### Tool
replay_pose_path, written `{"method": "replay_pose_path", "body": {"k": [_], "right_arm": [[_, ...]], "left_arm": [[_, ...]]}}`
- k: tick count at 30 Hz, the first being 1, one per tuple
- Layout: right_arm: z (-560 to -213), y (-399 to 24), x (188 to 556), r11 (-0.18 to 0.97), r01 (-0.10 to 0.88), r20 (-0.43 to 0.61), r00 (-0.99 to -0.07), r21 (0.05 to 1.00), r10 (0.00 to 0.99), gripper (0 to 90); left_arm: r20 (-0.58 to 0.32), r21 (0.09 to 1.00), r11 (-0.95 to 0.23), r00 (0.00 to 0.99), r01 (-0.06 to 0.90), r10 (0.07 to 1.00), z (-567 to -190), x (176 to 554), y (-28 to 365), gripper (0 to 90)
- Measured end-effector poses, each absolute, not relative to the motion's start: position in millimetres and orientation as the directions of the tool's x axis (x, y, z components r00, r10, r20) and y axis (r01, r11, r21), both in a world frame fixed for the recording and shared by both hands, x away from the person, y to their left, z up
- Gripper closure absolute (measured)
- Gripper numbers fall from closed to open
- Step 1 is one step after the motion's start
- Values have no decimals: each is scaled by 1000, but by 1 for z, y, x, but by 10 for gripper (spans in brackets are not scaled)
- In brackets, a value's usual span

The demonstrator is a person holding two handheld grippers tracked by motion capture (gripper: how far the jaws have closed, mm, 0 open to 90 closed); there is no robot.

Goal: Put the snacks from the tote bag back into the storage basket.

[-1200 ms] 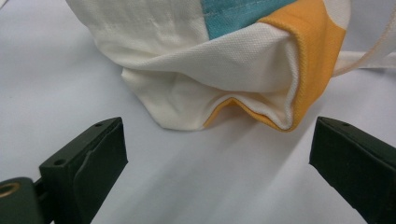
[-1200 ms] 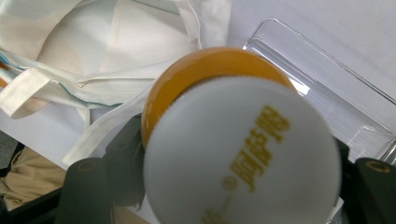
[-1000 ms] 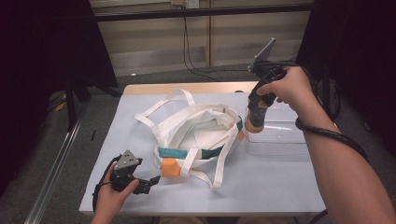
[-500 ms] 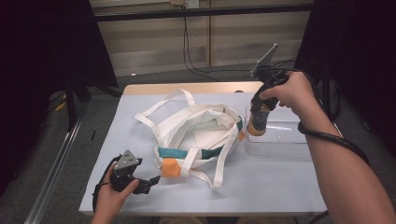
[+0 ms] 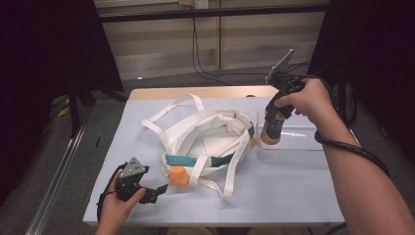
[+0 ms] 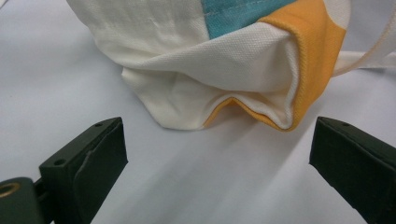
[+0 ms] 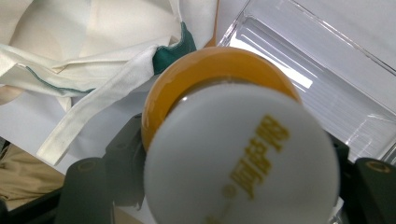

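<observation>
- Black right tongs [image 5: 270, 138]: clamped on an orange bottle [image 5: 272, 128] with a white cap [image 7: 243, 158]; the right gripper view looks straight down onto that cap, with the dark jaws pressing the bottle from both sides.
- Orange bottle: held roughly upright, its lower end over or just inside the near left corner of the clear plastic tray [image 5: 313, 147]; whether it touches the tray floor cannot be told.
- Right hand [image 5: 303, 98]: wrapped round the gripper body above the bottle, cable trailing along the forearm.
- Left tongs [image 5: 155, 190]: jaws well apart, holding nothing, low over the table [image 5: 274, 196] and aimed at the orange-trimmed corner of the bag.
- Left hand [image 5: 117, 200]: at the near left edge of the table.
- Canvas tote bag [image 5: 205, 142]: white with teal and orange bands, slumped with its mouth open between the two grippers, straps splayed across the table.
- Step in hand, as judged: carrying the bottle between tray and bag.
- Next move, as judged: if the bottle is bound for the bag, it calls for a lift clear of the tray wall, a swing over the open mouth, and the left tongs pinching the bag's edge to steady it.
</observation>
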State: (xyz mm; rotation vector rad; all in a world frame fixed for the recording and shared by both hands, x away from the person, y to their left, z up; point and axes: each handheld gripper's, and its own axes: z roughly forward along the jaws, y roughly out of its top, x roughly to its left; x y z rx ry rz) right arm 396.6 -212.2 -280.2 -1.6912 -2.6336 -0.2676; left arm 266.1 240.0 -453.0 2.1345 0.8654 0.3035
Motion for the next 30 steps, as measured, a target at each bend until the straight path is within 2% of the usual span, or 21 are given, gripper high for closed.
{"method": "replay_pose_path", "body": {"k": [30], "right_arm": [[-288, -214, 390, 418, 899, 100, -431, 126, 897, 305]], "left_arm": [[-70, 753, -448, 735, 482, 674, -453, 266, 239, 37]]}}
